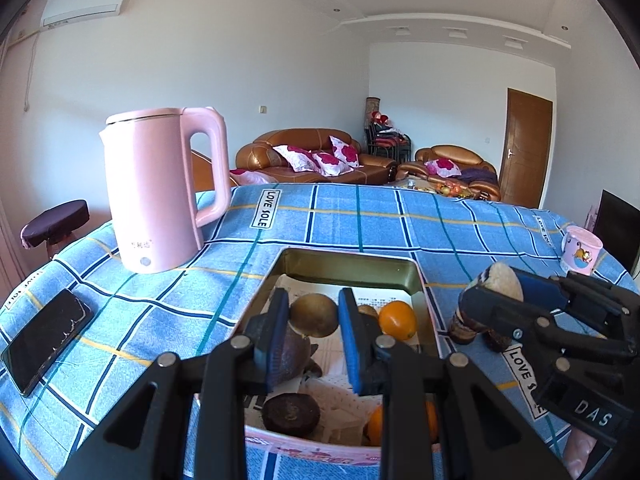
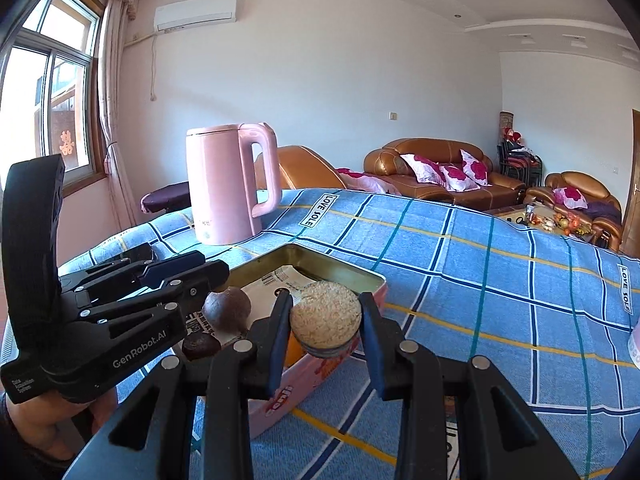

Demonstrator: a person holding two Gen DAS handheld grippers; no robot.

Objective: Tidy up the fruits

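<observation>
Right gripper (image 2: 325, 322) pinches a halved fruit (image 2: 325, 318); left gripper (image 1: 314, 330) spread above tin (image 1: 348, 270).

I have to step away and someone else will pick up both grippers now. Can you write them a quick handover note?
Left gripper: jaws open, over the tin, holding nothing.
Right gripper: jaws shut on a halved fruit, pale cut face up, beside the tin's right edge.
In the tin: a brown fruit, two oranges, a dark fruit.
Left: place the halved fruit; dark pieces lie on the cloth under the right gripper.
</observation>
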